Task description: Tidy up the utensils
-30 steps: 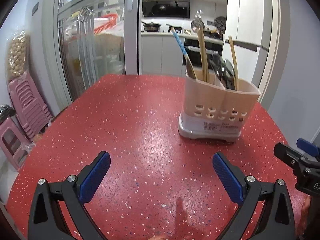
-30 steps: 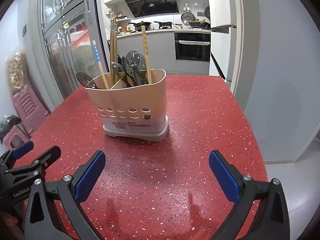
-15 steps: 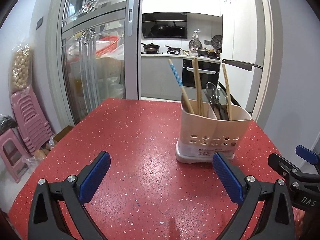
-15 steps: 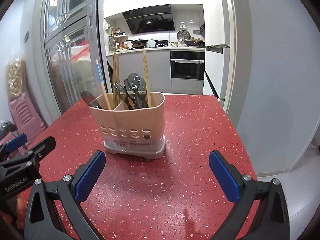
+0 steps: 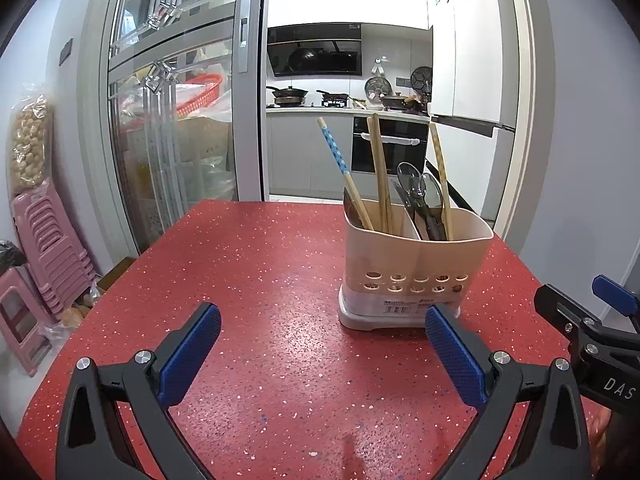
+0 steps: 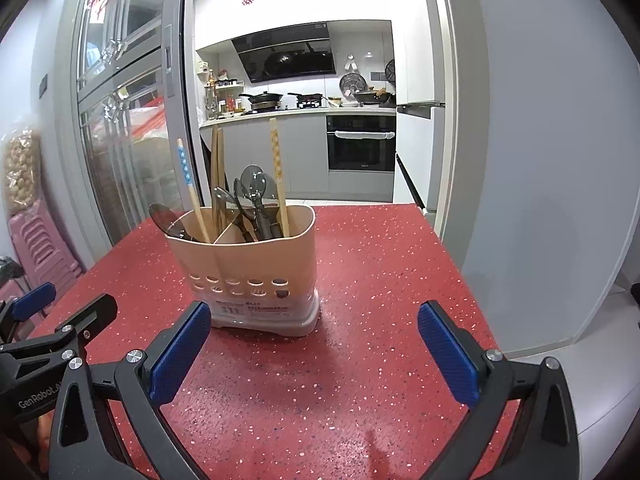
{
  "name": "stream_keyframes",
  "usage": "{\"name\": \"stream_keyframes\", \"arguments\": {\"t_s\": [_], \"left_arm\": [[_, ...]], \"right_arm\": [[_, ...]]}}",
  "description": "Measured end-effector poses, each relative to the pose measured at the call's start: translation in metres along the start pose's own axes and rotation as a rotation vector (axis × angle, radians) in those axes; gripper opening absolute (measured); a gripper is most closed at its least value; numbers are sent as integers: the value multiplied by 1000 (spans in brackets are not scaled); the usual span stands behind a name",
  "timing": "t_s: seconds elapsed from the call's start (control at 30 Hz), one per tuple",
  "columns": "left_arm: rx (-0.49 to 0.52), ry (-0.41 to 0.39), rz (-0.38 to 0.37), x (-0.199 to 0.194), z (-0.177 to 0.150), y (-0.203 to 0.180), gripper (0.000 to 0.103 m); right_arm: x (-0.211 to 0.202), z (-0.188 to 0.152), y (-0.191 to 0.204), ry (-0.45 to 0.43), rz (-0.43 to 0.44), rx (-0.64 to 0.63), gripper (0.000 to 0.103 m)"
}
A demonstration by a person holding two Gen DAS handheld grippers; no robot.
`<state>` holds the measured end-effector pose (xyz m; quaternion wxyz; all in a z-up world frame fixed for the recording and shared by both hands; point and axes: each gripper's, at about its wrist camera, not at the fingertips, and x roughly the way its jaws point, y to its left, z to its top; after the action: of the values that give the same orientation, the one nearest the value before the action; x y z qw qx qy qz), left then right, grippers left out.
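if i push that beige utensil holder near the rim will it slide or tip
The utensil holder looks like light plastic, taller than its base, with long chopsticks and spoons standing high, so it probably tips. Pushed low, it likely slides on the smooth red table.

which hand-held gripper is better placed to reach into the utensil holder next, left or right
Right, marginally. Both are open and empty. The utensil holder sits nearly ahead of the right hand-held gripper, just left of its centre, while for the left hand-held gripper it stands off to the right side, beyond its right finger.

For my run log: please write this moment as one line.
left gripper: open, empty | right gripper: open, empty | utensil holder: upright on red table, utensils inside
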<state>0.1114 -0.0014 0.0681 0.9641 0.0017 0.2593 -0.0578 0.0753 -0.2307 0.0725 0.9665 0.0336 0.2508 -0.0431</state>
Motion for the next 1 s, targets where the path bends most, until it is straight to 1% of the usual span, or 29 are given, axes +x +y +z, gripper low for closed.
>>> {"name": "stream_keyframes", "arguments": {"t_s": [1.0], "left_arm": [[-10, 12, 0, 3, -1, 1, 103]], "right_arm": [[2, -2, 1, 4, 5, -5, 103]]}}
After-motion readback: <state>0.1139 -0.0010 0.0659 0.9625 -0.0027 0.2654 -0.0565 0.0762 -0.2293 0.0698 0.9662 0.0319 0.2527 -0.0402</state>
